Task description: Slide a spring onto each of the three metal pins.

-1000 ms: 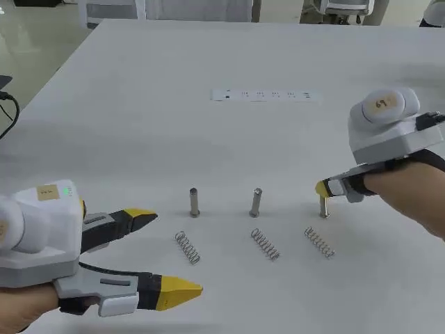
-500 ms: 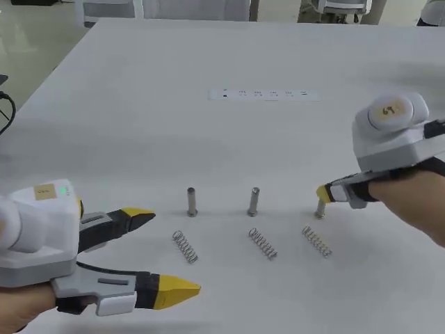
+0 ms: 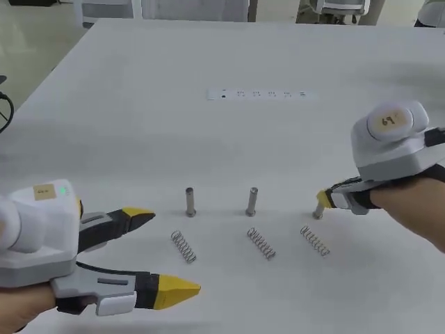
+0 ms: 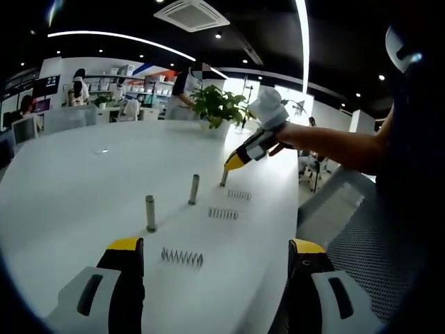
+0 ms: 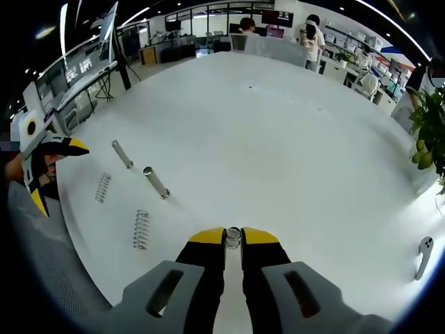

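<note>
Steel pins, three in a row on the white counter [image 3: 208, 139]. Left pin [image 3: 190, 202] and middle pin [image 3: 252, 201] stand upright and free. Right pin [image 3: 318, 211] is gripped at its top end by the right tongs [image 3: 323, 198], jaws clamped on it. One spring lies flat on the near side of each pin: left spring [image 3: 183, 247], middle spring [image 3: 261, 243], right spring [image 3: 314, 241], none on a pin. Left tongs [image 4: 215, 245] are spread wide, holding nothing, near the left spring.
</note>
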### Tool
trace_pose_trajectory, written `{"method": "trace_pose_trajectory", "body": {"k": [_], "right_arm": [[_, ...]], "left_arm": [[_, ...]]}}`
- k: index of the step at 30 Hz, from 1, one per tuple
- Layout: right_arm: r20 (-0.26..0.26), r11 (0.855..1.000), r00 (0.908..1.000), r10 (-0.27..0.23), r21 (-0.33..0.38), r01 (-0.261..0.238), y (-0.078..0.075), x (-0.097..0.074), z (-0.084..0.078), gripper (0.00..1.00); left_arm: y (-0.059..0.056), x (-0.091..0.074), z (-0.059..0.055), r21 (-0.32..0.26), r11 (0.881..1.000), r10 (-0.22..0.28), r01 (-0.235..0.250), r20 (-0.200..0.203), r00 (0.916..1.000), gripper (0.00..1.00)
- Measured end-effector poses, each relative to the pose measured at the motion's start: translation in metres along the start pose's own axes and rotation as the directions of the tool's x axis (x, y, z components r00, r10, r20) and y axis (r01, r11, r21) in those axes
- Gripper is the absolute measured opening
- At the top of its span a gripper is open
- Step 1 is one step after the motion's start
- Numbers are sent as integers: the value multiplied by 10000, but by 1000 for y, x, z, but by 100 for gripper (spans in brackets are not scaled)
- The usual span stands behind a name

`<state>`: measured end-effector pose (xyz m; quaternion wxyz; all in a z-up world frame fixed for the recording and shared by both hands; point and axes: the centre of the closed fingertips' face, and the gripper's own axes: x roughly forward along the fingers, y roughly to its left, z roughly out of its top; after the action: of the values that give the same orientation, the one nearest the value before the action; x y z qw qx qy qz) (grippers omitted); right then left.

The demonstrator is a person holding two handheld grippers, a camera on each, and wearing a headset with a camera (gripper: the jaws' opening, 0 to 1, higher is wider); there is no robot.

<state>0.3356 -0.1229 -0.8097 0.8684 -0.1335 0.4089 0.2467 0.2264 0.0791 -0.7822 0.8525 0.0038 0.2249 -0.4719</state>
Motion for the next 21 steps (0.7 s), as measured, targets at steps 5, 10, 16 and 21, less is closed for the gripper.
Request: {"method": "trace_pose_trajectory", "body": {"k": [5,10,16,21], "right_arm": [[12,10000,10000,22,-81,-22,0,0,0,6],[-40,9999,10000,22,-164,-22,0,1,-2,6],[-51,9998,10000,54,-175,-55,0,2,-3,7],[-19,9998,10000,69,-201,-69,1,2,-3,9]], "left_arm": [[0,0,0,14,10000,-2,2,-16,10000,82],[0,0,1,20,10000,4,-4,12,10000,82],[0,0,1,14,10000,-15,15,-10,10000,82],[0,0,1,38,10000,-17,17,-26,10000,82]]}}
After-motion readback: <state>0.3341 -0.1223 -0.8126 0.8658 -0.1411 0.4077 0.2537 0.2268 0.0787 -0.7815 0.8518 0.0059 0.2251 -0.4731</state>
